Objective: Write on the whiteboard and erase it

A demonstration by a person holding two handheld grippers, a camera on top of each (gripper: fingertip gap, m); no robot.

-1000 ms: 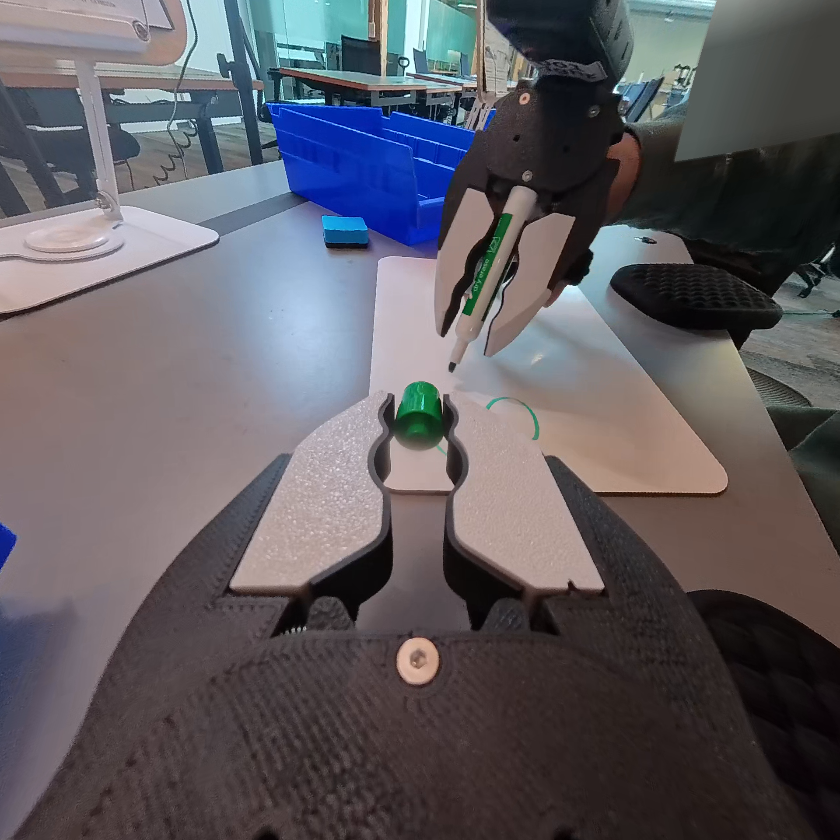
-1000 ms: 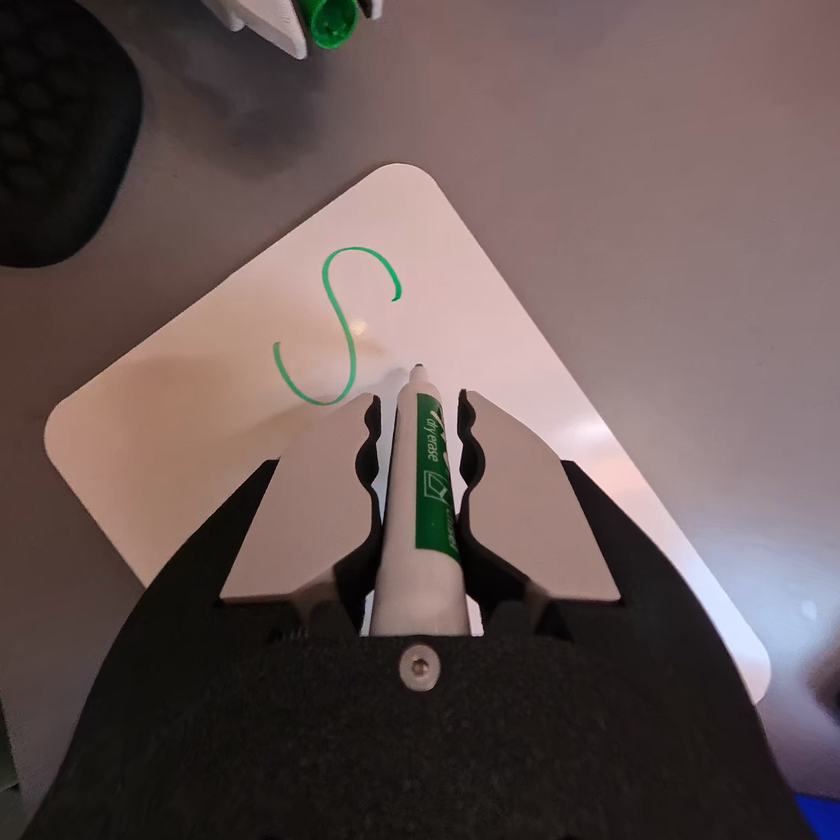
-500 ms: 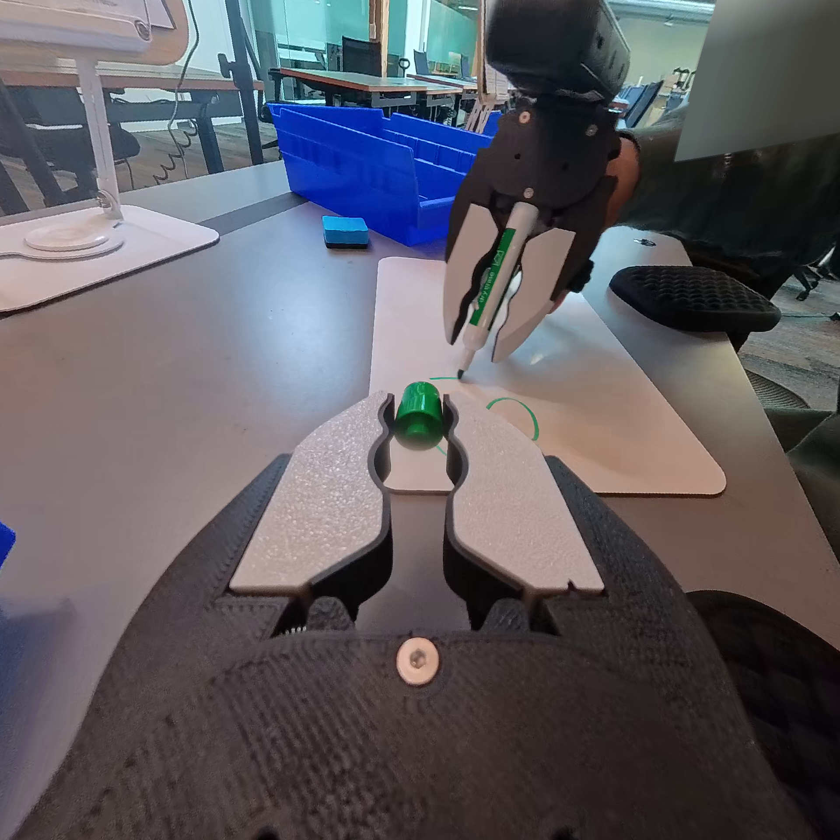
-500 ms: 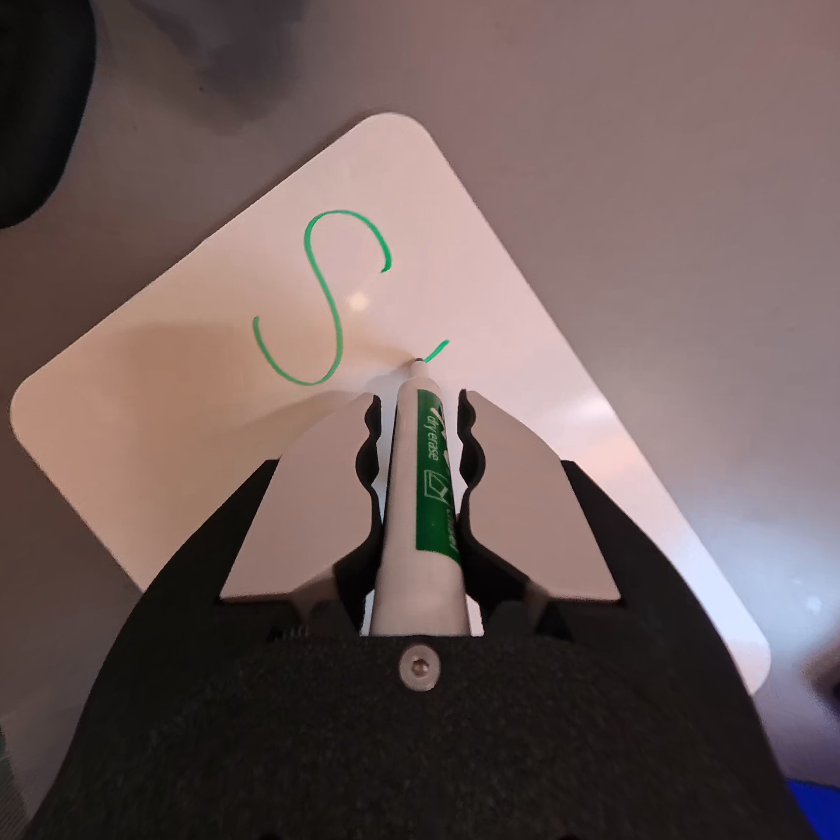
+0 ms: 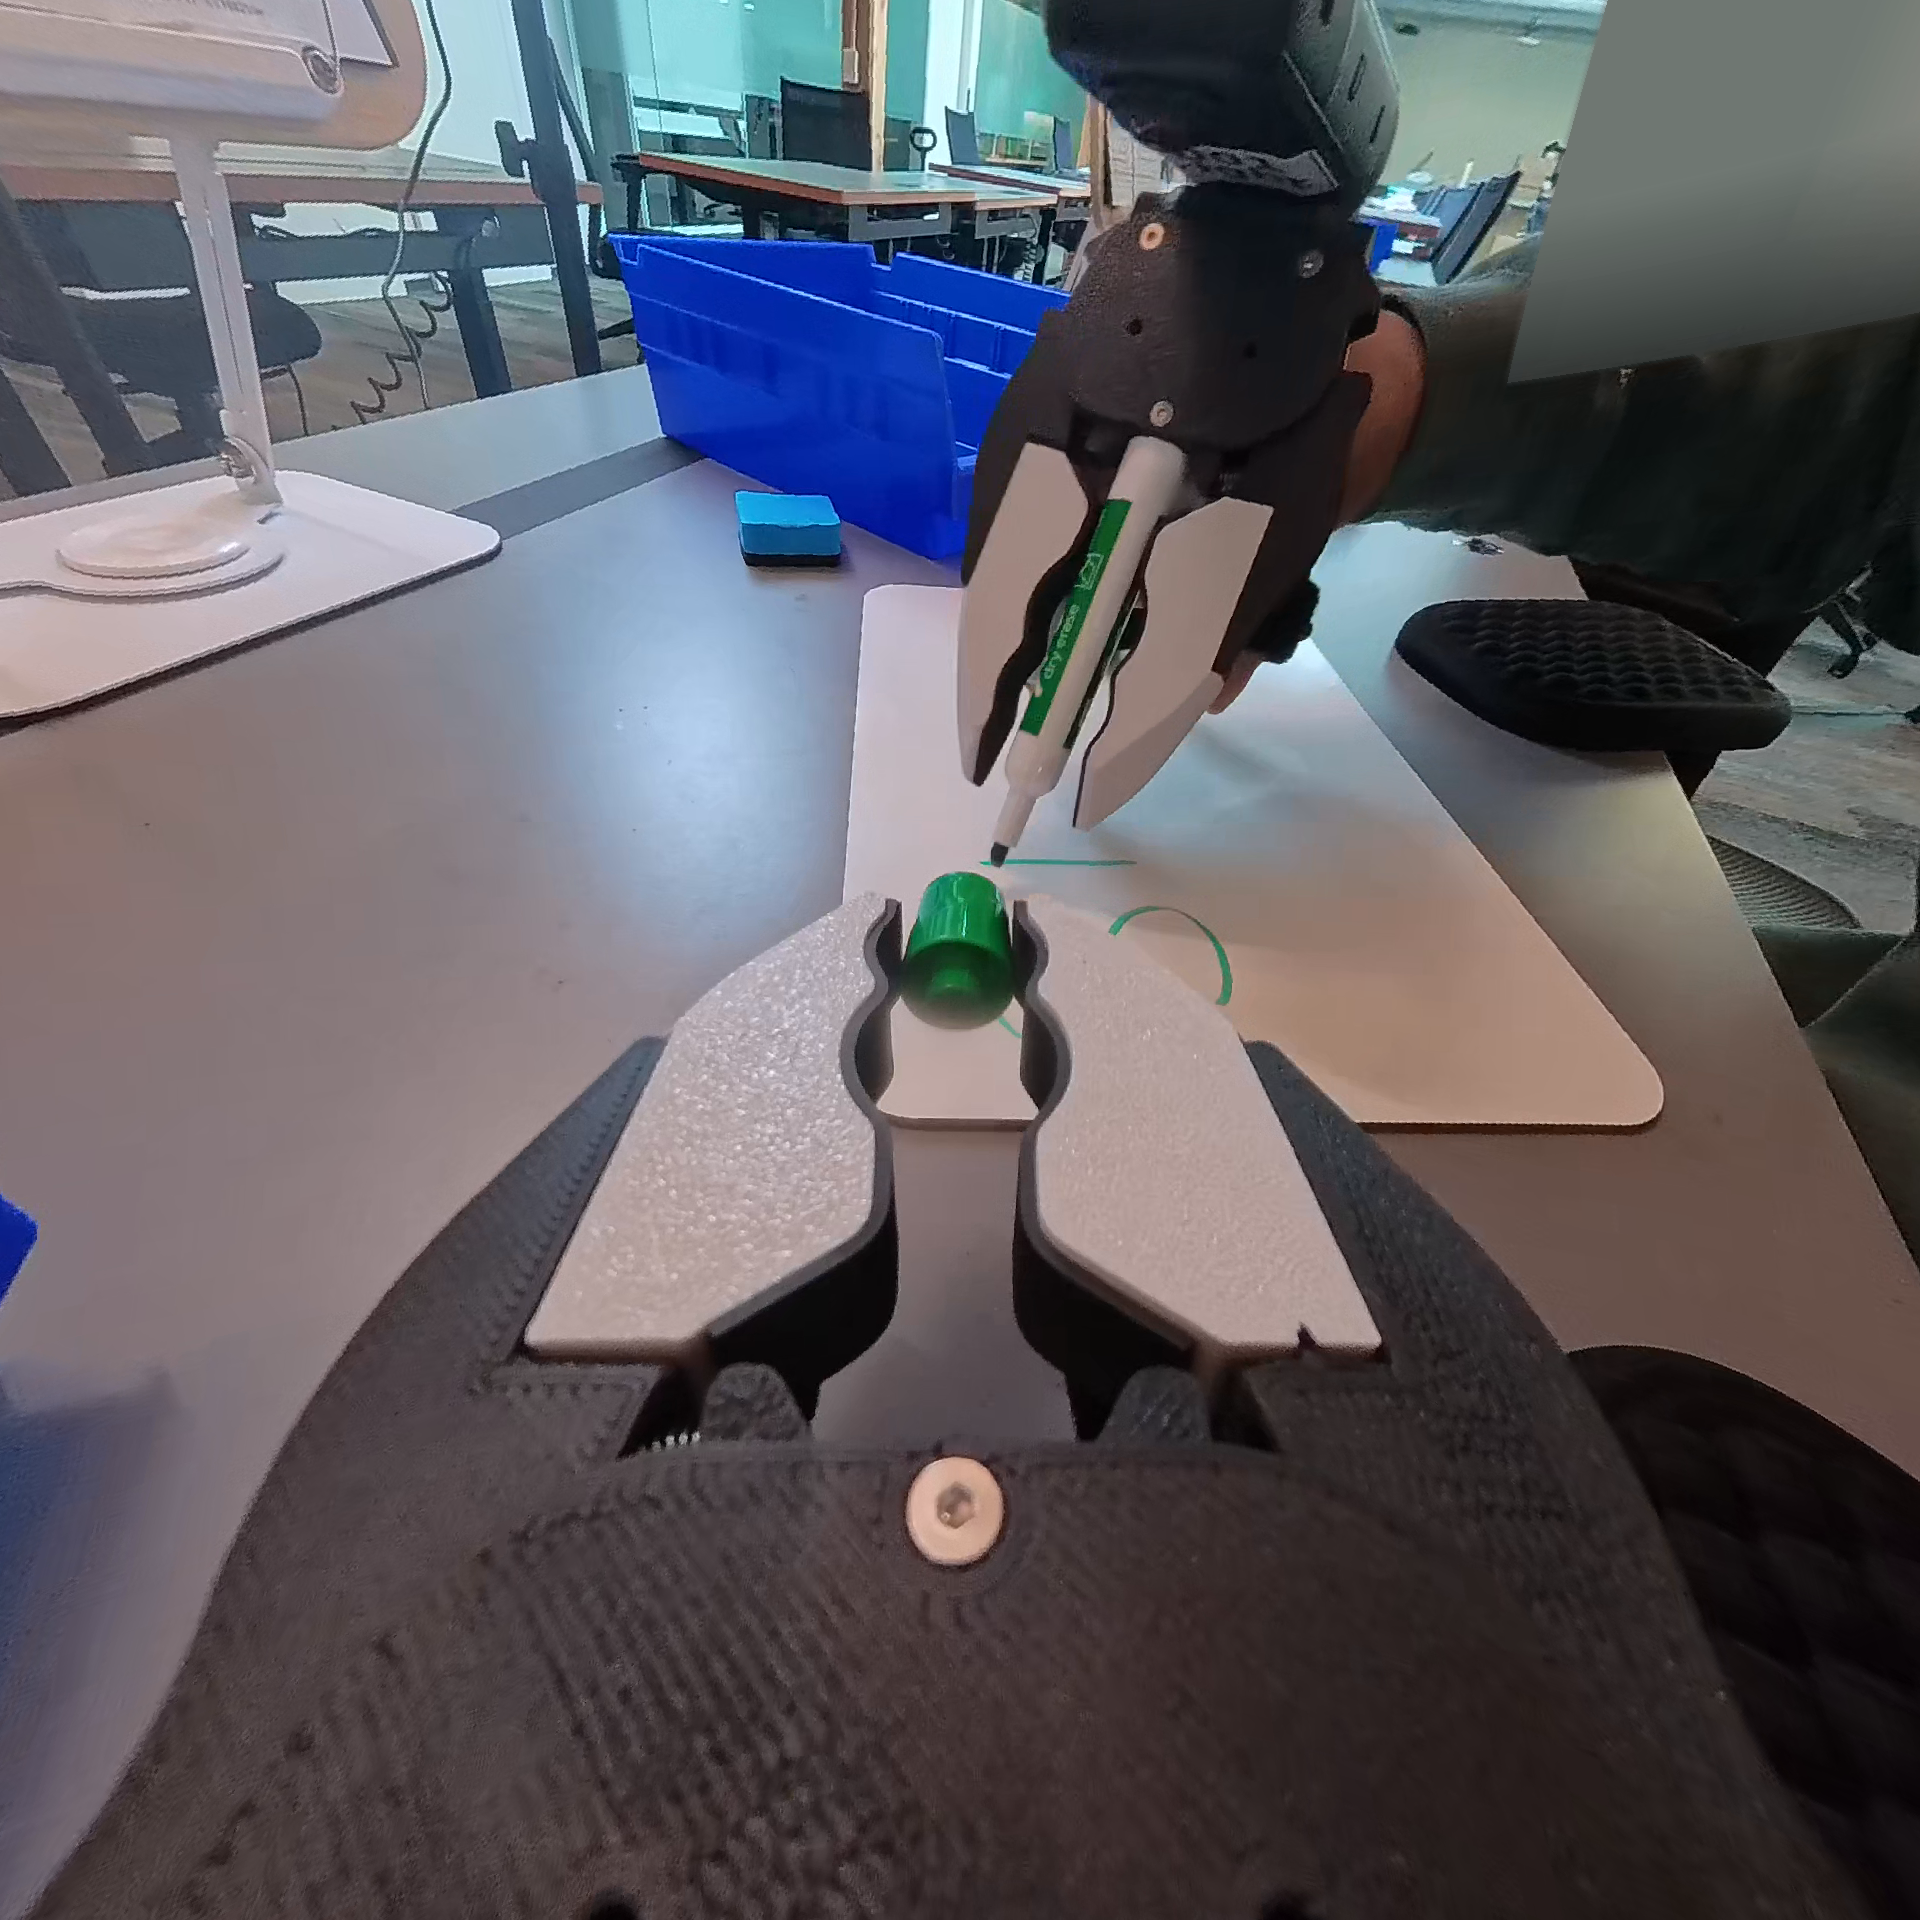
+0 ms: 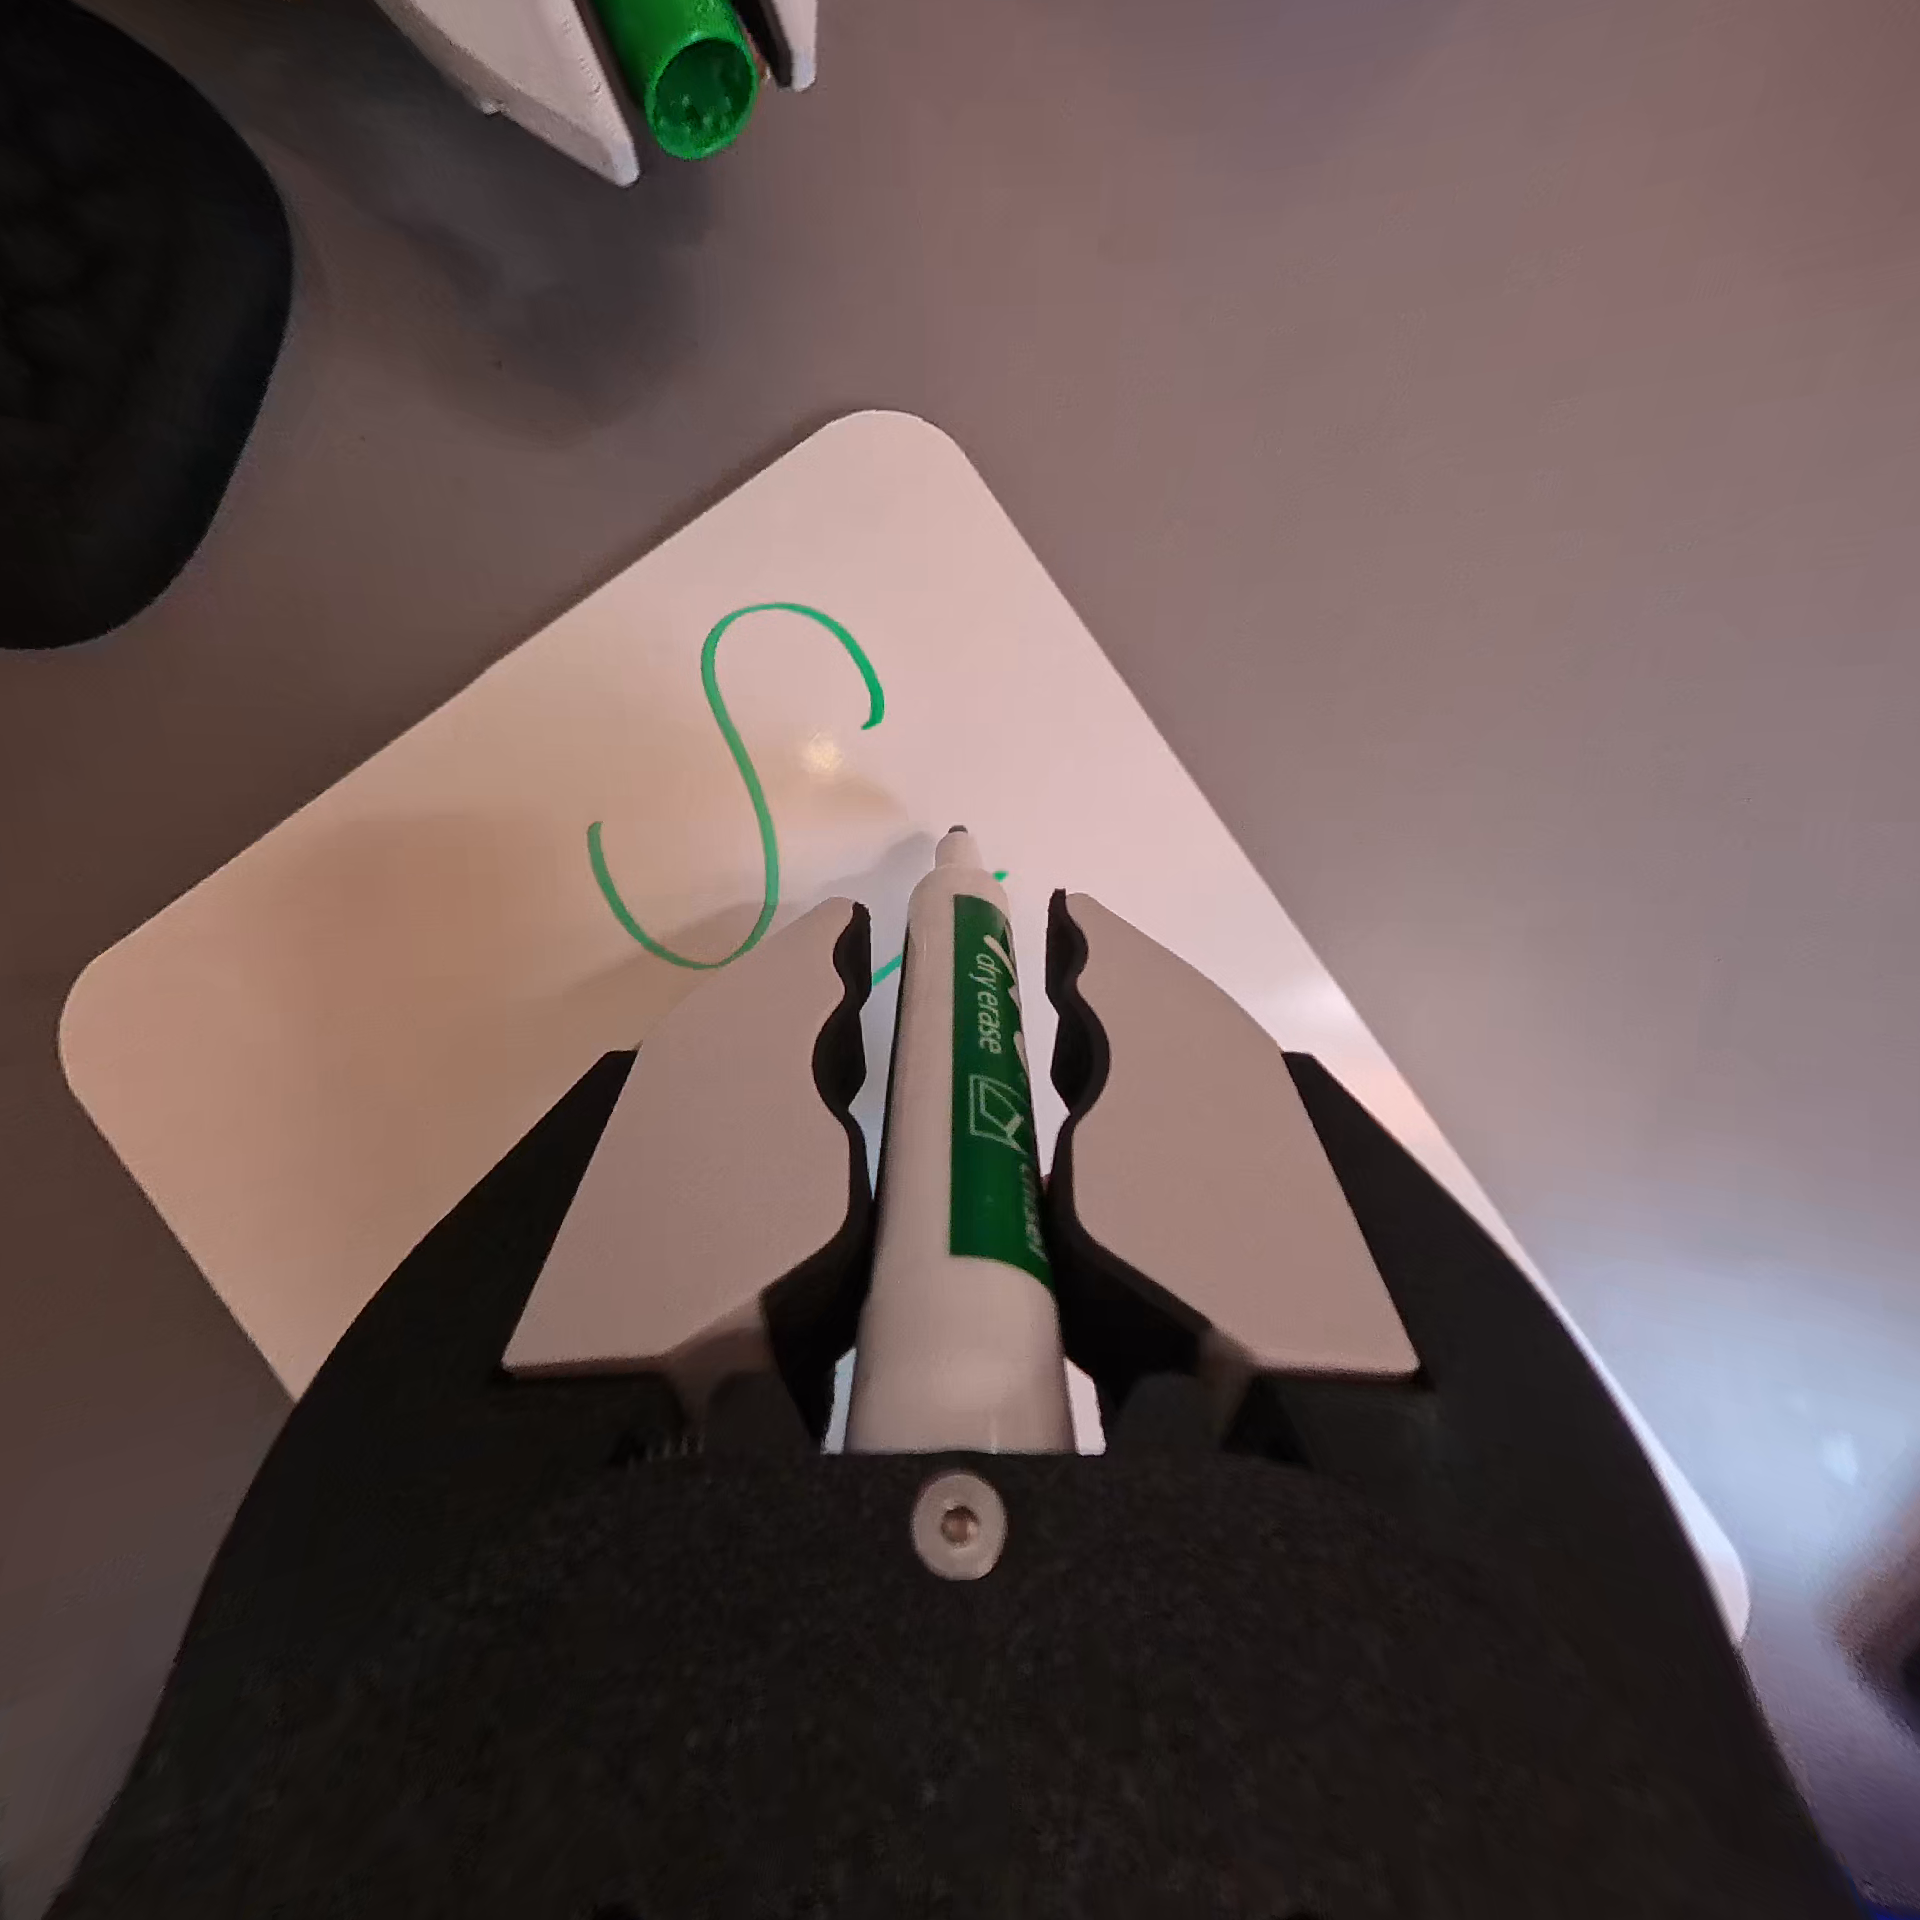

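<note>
1. Your right gripper [image 6: 951, 914], clamped on the marker [image 6: 961, 1164], has drawn a straight stroke [image 5: 1060, 861] since a second ago, beside the earlier curve [image 6: 738, 790].
2. The tip sits at the stroke's 9 o'clock end on the whiteboard [image 5: 1403, 956].
3. Your left gripper [image 5: 951, 925] stays clamped on the cap [image 5: 954, 961].
4. Writing looks unfinished; the eraser [image 5: 788, 528] waits at the board's 11 o'clock on the desk [image 5: 468, 831].

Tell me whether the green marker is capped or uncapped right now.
Uncapped. The marker in the right gripper shows a bare tip, while its green cap sits clamped in the left gripper.
</note>
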